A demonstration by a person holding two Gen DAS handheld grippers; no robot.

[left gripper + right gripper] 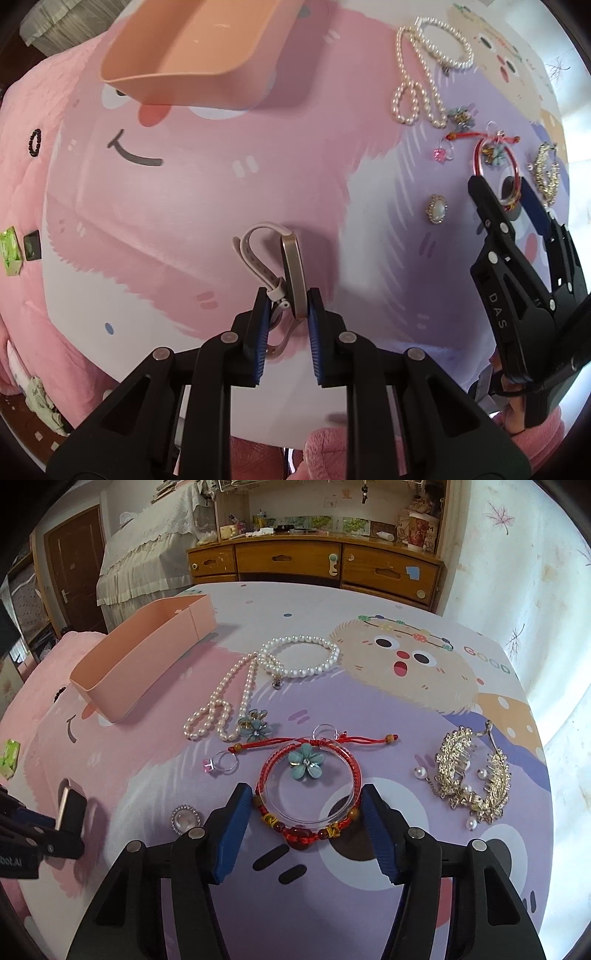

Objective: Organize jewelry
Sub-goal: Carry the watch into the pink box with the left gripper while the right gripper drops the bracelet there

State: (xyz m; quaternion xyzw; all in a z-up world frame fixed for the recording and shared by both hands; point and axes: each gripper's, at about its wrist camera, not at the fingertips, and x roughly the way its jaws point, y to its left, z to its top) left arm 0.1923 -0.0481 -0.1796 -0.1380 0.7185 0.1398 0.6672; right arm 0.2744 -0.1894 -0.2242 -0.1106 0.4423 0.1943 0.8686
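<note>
Left hand-held gripper (284, 310) is clamped on a watch (293, 277): its blue pads press the pale gold case edge-on from either side, and the beige strap (255, 254) curls away in a loop over the pink part of the tabletop (184, 192). From the right wrist view the same watch shows at the far left, raised just above the cloth with a shadow beneath it.

Right hand-held gripper (306, 823) has its jaws apart around a red beaded bracelet (308, 794) that lies flat on the purple print together with a clear bangle (284, 805). The pads stand just beside the bracelet's rim on both sides; whether they touch it I cannot tell. A blue flower piece (306, 765) lies inside the ring, and a red cord (314, 741) runs across its far edge.

Just left of the bracelet are a small ring with a pink stone (221, 765) and a round clear brooch (185, 818). Farther back lie a second blue flower (255, 726), a long pearl strand (225, 701) and a pearl bracelet (301, 657). A gold comb with pearl drops (474, 775) lies well to the right. An open peach box (144, 661) stands at the back left.
</note>
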